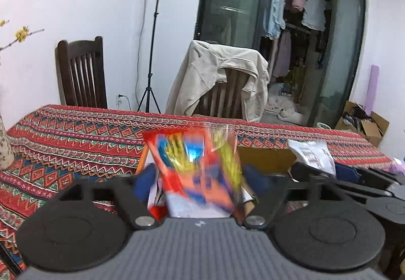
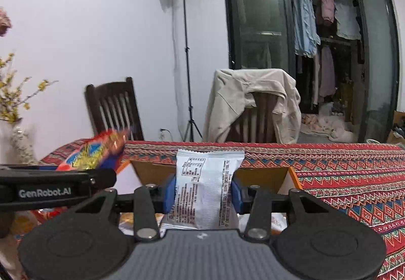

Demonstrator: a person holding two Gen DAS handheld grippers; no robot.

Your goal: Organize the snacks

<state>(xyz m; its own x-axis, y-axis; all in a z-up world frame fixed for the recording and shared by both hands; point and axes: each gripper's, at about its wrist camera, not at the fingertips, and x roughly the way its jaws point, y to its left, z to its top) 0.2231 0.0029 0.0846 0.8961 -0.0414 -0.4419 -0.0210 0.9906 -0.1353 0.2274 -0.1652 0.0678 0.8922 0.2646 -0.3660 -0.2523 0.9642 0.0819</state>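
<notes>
A red, blue and yellow snack bag (image 1: pixel 197 166) stands blurred and tilted between the wide-apart blue pads of my left gripper (image 1: pixel 200 180); the pads do not appear to press on it. From the right wrist the same bag (image 2: pixel 93 151) shows above the left gripper's black fingers (image 2: pixel 63 178). My right gripper (image 2: pixel 202 194) is shut on a white snack packet (image 2: pixel 205 186), held upright, also seen as the white packet (image 1: pixel 312 153) at the right. Both grippers hang over an open cardboard box (image 2: pixel 152 171) with an orange edge.
The box sits on a table under a red patterned cloth (image 1: pixel 76 133). Other snack packets (image 2: pixel 126 219) lie in the box below the grippers. A vase (image 1: pixel 3 148) stands at the left. Behind the table are a wooden chair (image 1: pixel 81 72), a jacket-draped chair (image 1: pixel 217 82) and a light stand (image 2: pixel 187 77).
</notes>
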